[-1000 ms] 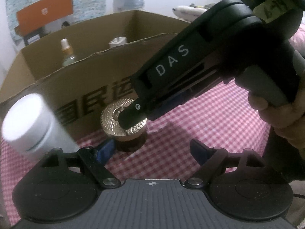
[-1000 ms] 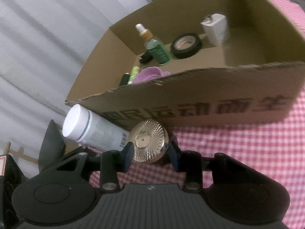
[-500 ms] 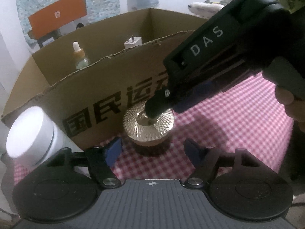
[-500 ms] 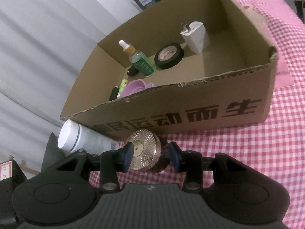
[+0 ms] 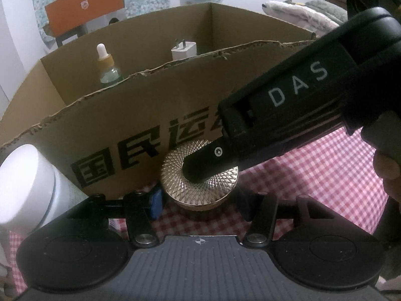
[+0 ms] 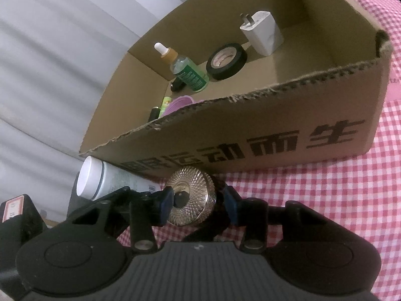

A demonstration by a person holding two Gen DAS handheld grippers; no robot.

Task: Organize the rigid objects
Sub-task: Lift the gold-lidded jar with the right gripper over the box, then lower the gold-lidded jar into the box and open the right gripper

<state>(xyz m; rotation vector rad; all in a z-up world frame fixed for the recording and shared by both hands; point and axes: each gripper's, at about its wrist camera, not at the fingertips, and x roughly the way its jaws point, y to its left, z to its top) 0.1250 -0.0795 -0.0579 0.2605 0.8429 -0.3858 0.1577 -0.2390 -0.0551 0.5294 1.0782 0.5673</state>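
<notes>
Gold and finely knurled, the round lid of a small dark jar (image 5: 199, 183) sits on the red-and-white checked cloth (image 5: 313, 175), just in front of the cardboard box (image 5: 150, 115). We see the jar between the two blue-padded fingers of the left gripper (image 5: 199, 204), whose jaws have just been closing around it; a thin gap seems to remain at each side, so we read them as spread around the jar rather than pressing it. From the right wrist view, the right gripper (image 6: 198, 204) also has the jar (image 6: 191, 199) between its fingers, and its jaws have just been opening a little. Its right pad lies against the jar's dark body and its left pad at the lid's edge, but we cannot tell whether they pinch. In the left wrist view the right gripper's black finger lies across the top of the lid.

The lid shows a crossed, radiating pattern with a plain centre, and it gleams.

We count one jar, one white capped bottle (image 6: 100, 180) lying beside the box's left corner, and one box. Inside the box are one dropper bottle (image 6: 186, 69), one roll of black tape (image 6: 226, 61), one white plug charger (image 6: 262, 32), one purple thing (image 6: 179, 102), partly hidden, and a few small items we cannot make out.
</notes>
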